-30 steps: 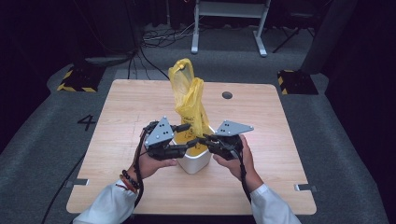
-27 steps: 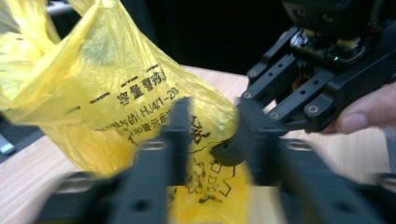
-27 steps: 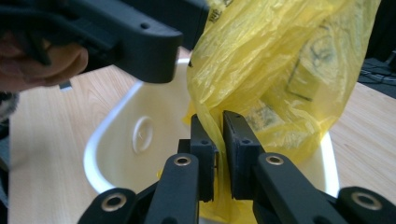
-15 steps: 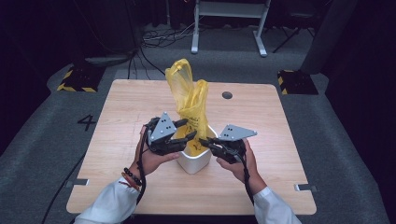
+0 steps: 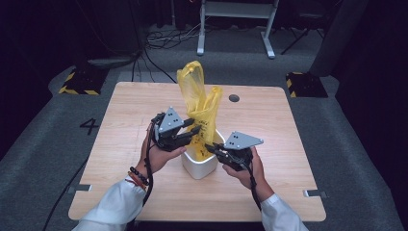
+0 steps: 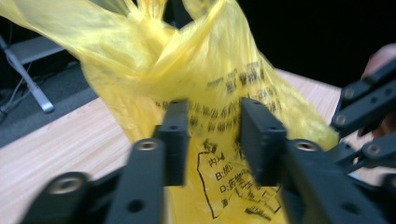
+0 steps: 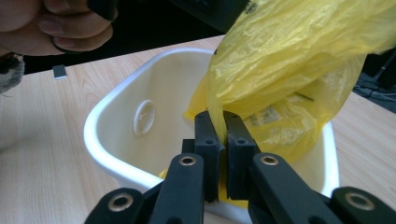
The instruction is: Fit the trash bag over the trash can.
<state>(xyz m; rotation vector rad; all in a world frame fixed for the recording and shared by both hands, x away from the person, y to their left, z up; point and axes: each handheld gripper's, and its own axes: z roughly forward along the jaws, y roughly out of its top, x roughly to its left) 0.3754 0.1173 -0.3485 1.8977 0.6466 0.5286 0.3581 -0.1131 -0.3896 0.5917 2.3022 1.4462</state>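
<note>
Dark room — grey carpet (image 5: pixel 337 144), wooden table (image 5: pixel 120 125)

One yellow bag (image 5: pixel 199 103), one white tub (image 5: pixel 199 166), one table (image 5: pixel 120 125), two hand-held grippers.

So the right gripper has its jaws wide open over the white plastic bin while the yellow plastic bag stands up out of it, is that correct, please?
Not quite: the right gripper is shut on the yellow plastic bag, its jaws pinching a fold of the film, as the right gripper view shows. The bag does rise out of the white plastic bin.
</note>
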